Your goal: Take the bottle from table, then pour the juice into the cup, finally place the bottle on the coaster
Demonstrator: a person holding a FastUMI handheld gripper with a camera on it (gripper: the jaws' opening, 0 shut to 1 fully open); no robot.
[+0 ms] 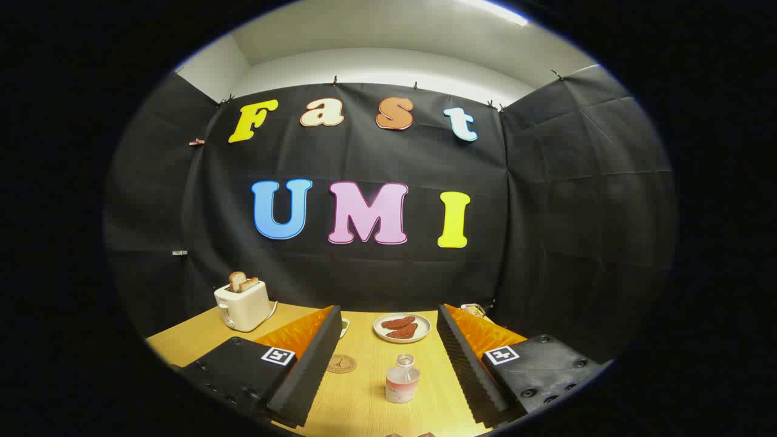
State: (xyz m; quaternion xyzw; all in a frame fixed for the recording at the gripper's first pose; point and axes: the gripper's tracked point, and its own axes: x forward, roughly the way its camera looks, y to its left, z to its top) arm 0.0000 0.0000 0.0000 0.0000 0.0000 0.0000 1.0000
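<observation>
A small clear bottle [402, 380] with pale pink juice stands upright on the wooden table [364, 406], between my two fingers and closer to the right one. My gripper [388, 358] is open wide, and neither the left finger [309, 358] nor the right finger [467, 358] touches the bottle. A round brown coaster [342, 363] lies flat on the table just left of the bottle, next to the left finger. A bit of a pale object with green [345, 326] peeks out behind the left fingertip; I cannot tell whether it is the cup.
A white plate [402, 328] with reddish-brown food sits beyond the bottle. A cream toaster [243, 305] holding toast stands at the far left of the table. A small object [473, 311] shows behind the right fingertip. Black cloth walls close in the table.
</observation>
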